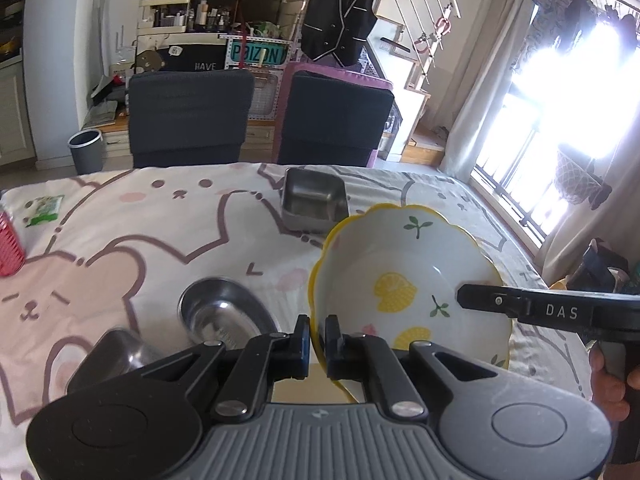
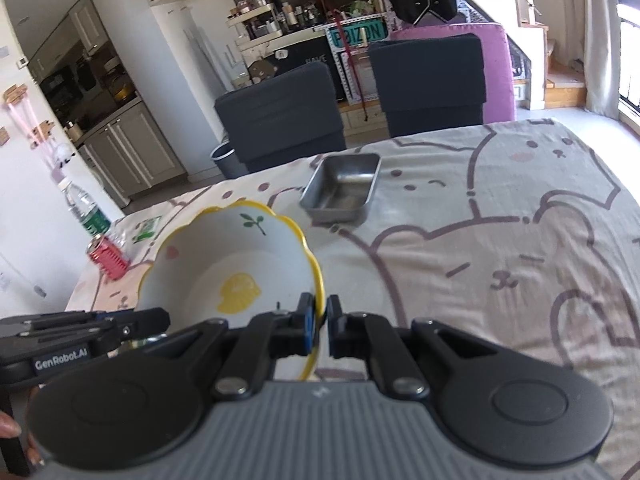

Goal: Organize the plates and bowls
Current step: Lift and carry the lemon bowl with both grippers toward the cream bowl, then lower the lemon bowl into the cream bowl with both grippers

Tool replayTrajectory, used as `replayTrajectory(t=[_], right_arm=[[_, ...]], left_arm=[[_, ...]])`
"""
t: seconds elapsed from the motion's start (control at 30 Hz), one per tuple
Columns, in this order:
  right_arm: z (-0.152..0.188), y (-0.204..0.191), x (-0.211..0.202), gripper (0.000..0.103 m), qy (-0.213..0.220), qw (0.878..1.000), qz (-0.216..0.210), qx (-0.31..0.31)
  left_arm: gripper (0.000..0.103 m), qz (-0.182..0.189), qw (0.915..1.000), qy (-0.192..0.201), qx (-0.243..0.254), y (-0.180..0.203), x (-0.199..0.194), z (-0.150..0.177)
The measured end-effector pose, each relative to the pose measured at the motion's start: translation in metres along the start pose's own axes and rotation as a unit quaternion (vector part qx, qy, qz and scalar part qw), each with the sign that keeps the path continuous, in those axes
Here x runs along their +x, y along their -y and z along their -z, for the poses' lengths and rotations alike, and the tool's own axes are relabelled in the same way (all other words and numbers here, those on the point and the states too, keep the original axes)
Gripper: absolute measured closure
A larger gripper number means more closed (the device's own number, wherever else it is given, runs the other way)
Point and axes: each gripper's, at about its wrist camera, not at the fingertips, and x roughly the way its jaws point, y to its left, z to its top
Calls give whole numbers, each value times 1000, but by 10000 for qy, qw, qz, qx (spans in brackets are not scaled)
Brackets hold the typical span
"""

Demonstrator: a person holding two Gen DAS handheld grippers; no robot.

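you hold a white bowl [image 1: 404,280] with a wavy yellow rim, yellow lemons and green sprigs. your tablecloth [image 2: 500,248] is cream with pink-brown cartoon bears. the square tray [image 1: 314,200] and oval dish [image 1: 224,314] are silver steel. your can [image 2: 107,261] is red.

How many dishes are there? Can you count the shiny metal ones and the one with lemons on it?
Shiny metal dishes: 3, the square tray, the oval dish and a dish at the near left
Lemon bowl: 1, gripped at its rim by both the left gripper and the right gripper
Total: 4 dishes
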Motion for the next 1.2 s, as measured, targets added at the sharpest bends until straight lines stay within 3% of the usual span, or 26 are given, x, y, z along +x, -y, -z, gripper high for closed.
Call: replayTrajectory(t=[0.57,1.2], right_arm=[[43,-18,3,95,-496,9983,-272,-129],[69,-22,34,95,-1115,9927,-46,-450]], left_arm=[[95,-43,9995,-53,-316,-21,-31,64],[95,-113,9960,-804,-378,-33,8,87]])
